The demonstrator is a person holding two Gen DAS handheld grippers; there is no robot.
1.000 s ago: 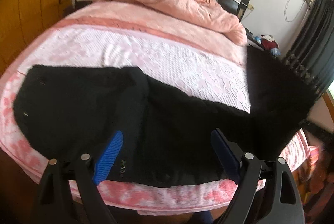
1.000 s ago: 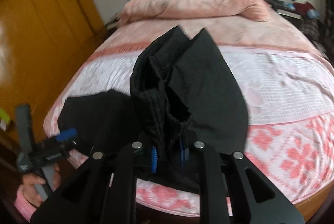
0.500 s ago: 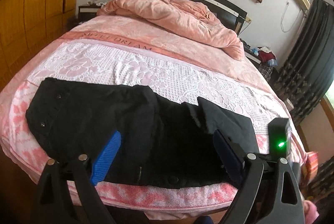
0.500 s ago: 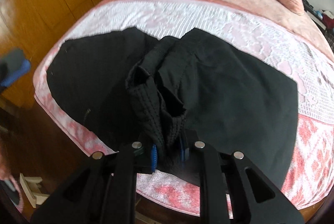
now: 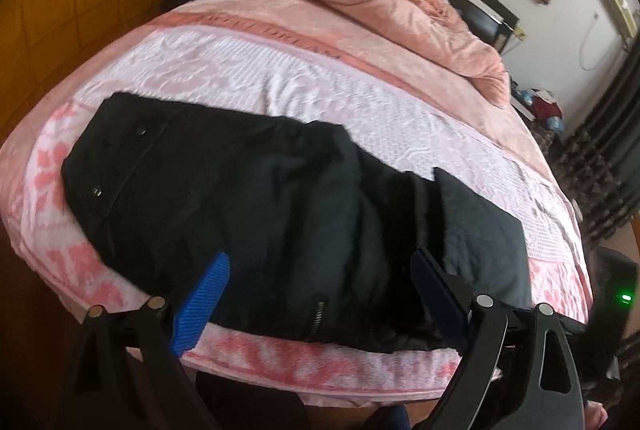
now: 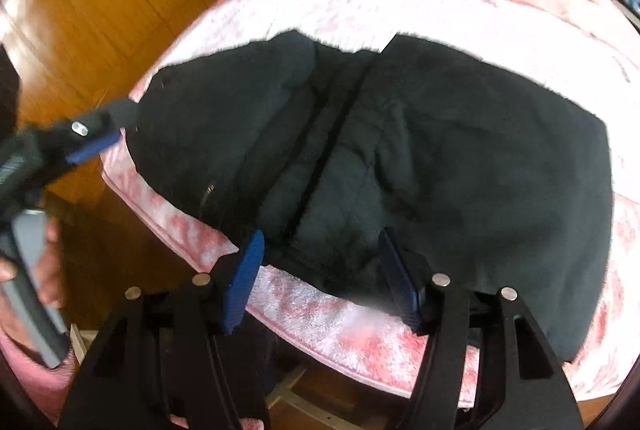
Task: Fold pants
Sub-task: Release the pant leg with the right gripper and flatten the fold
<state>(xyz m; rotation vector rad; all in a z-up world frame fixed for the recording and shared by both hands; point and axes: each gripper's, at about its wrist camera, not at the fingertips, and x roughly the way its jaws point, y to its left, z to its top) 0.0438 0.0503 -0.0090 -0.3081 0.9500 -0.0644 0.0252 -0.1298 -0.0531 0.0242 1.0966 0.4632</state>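
Jaws: your right gripper (image 6: 320,282) has just been opening, nothing between its pads; left gripper (image 5: 320,302) gapes wide, empty | black fabric pants (image 5: 280,222) lie folded across pink patterned bedspread (image 5: 280,85) near edge | step: fold released | next: regrip one end, fold again.

- The pants (image 5: 280,213) are showing as matt black cloth, with a small metal zipper (image 5: 317,316) near the bed's edge.
- The bedspread (image 5: 280,89) is looking like soft, fuzzy pink and white cloth.
- The wardrobe (image 6: 104,1) on the left is gleaming as glossy wood.
- The right gripper (image 6: 320,278) is showing ribbed blue plastic pads (image 6: 244,282) on matt black plastic arms.
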